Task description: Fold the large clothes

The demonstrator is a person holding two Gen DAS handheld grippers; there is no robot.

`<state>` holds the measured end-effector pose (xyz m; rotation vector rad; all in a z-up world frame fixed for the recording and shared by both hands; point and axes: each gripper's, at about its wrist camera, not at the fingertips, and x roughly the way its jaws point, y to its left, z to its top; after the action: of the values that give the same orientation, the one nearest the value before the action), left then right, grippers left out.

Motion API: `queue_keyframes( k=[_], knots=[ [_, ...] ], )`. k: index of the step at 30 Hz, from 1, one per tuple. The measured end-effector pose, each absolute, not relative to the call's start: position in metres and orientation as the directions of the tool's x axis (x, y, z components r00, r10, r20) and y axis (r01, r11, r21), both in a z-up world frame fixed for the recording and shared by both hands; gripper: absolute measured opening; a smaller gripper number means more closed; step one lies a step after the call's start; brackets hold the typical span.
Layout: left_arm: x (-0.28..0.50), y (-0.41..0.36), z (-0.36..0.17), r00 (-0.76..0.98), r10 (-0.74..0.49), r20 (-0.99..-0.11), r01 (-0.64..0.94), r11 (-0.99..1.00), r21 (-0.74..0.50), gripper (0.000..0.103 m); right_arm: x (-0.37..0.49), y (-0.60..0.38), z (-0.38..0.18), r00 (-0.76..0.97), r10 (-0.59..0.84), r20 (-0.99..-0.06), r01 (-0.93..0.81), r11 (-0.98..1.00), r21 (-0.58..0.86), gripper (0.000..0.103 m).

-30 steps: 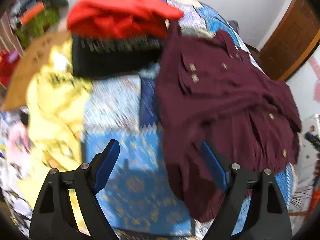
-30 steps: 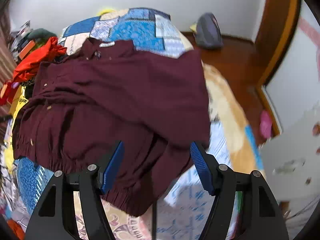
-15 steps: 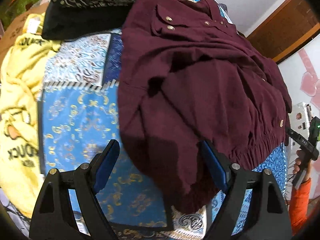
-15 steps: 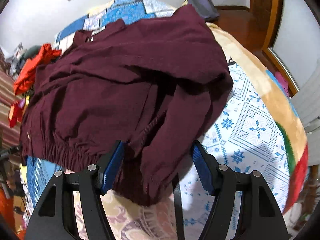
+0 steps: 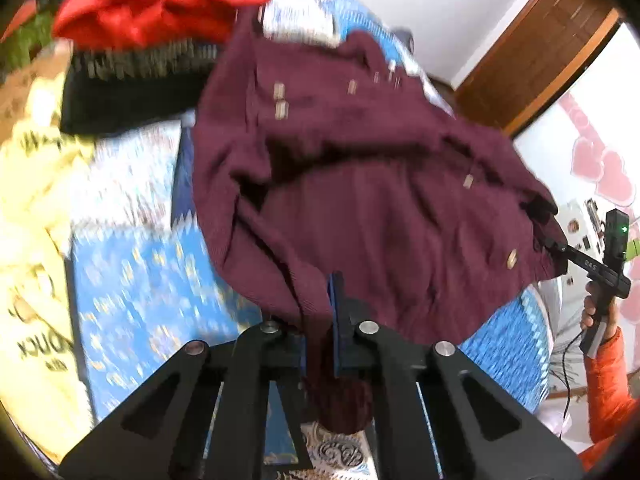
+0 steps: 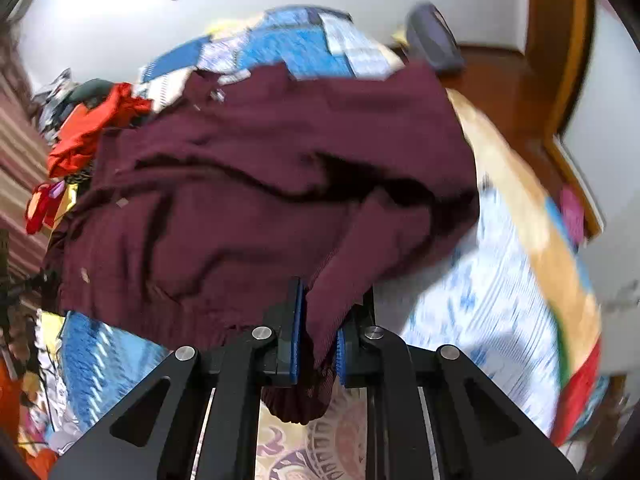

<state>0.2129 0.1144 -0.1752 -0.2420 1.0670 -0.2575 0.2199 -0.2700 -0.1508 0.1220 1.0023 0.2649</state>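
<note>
A large maroon button-up jacket lies spread on a blue patterned bedspread. My left gripper is shut on the jacket's left sleeve cuff, which bunches between the blue pads. The jacket also fills the right wrist view. My right gripper is shut on the right sleeve cuff, with cloth hanging below the pads. The right gripper's body shows at the far right of the left wrist view, at the jacket's hem.
A red garment sits on a folded black one at the back left. A yellow printed garment lies at the left. A wooden door and a grey bag stand beyond the bed.
Both grippers went from open to shut, each closing on a sleeve cuff of the maroon jacket. Both views are blurred by motion now.
</note>
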Motion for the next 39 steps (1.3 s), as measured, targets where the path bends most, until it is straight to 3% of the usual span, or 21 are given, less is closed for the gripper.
queue_keyframes(
  k=[7,14,18,24,30,33,36,38,39],
  knots=[
    [0.251,0.121,-0.115,0.578,-0.338,-0.743,0.110,0.934,-0.340,0.007,0.271,-0.268,-0.095,0.605,0.334,-0.723,-0.226,0.942,0.247,0.011],
    [0.328,0.147,-0.091,0.660,-0.300,-0.689,-0.001,0.916,-0.400,0.007,0.345,-0.273,-0.075,0.681,0.287,-0.674,-0.179,0.957,0.226,0.011],
    [0.387,0.156,-0.111,0.655,-0.238,-0.717,-0.077,0.923,-0.377,0.007,0.403,-0.264,-0.099,0.662,0.254,-0.706,-0.145,0.966,0.212,0.011],
    [0.444,0.144,-0.159,0.621,-0.115,-0.775,-0.128,0.961,-0.245,0.007,0.468,-0.252,-0.151,0.590,0.206,-0.781,-0.102,0.978,0.181,0.011],
    [0.460,0.136,-0.182,0.614,-0.064,-0.787,-0.108,0.980,-0.165,0.010,0.484,-0.252,-0.187,0.524,0.201,-0.828,-0.095,0.980,0.178,0.011],
    [0.459,0.127,-0.181,0.608,-0.035,-0.793,-0.079,0.992,-0.104,0.012,0.476,-0.249,-0.183,0.500,0.193,-0.844,-0.130,0.980,0.147,0.016],
    [0.453,0.120,-0.172,0.609,-0.018,-0.793,-0.060,0.996,-0.069,0.018,0.470,-0.246,-0.175,0.452,0.185,-0.873,-0.156,0.980,0.127,0.024],
    [0.447,0.118,-0.164,0.614,-0.024,-0.789,-0.054,0.996,-0.072,0.039,0.461,-0.244,-0.165,0.454,0.160,-0.877,-0.176,0.980,0.088,0.027],
    [0.442,0.117,-0.158,0.624,-0.030,-0.781,-0.050,0.996,-0.078,0.044,0.454,-0.242,-0.158,0.470,0.135,-0.872,-0.185,0.981,0.052,0.030]
  ],
)
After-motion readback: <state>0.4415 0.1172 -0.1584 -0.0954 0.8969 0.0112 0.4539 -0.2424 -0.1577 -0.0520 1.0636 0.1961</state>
